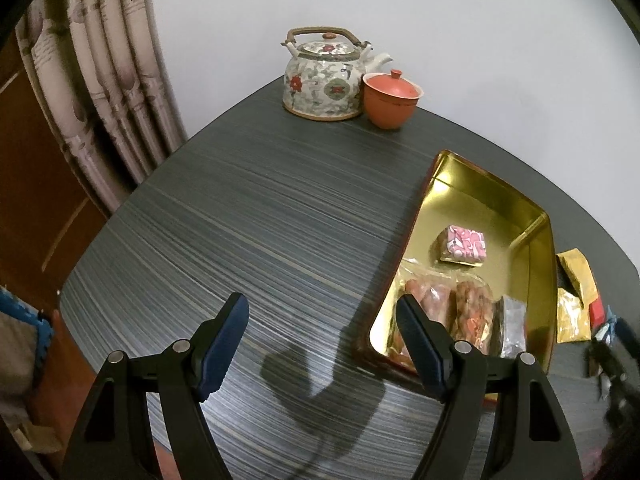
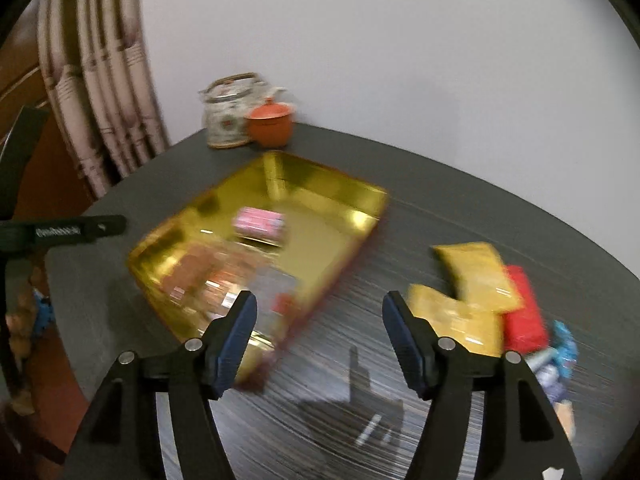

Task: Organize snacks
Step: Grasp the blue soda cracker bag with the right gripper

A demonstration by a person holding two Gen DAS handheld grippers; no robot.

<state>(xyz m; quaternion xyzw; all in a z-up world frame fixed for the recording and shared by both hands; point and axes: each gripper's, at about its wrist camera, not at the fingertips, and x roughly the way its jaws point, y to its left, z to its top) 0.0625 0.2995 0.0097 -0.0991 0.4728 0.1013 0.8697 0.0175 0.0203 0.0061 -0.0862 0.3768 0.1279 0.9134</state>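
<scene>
the right claw (image 2: pixel 319 334) hangs with its jaws parted about halfway and nothing between them, just bare dark table (image 2: pixel 320 420) below. the view from it is smeared, so fine detail is lost. just to its right and a little farther off lies the loose pile of snacks still outside the tray: two gold packets (image 2: pixel 476 276), overlapping, with a red packet (image 2: pixel 526 312) against their right side and some blue-wrapped bits (image 2: pixel 562 344) nearest the table edge. the far gold packet's long axis seems to run from far-left to near-right, slanted across the line of the jaws, so i judge a wrist turn would help before closing on it. to the claw's left sits the gold tray (image 2: pixel 356 200), its long side running near-left to far-right, already holding a pink packet (image 2: pixel 260 222) and clear-wrapped reddish snacks (image 2: pixel 200 272) at its near end. the left claw (image 1: pixel 322 344) is wide open and empty, over the table left of the tray (image 1: pixel 540 248), so the right one is plainly nearer the pile. a teapot (image 1: pixel 322 80) and an orange lidded cup (image 1: pixel 390 98) stand at the far edge.
</scene>
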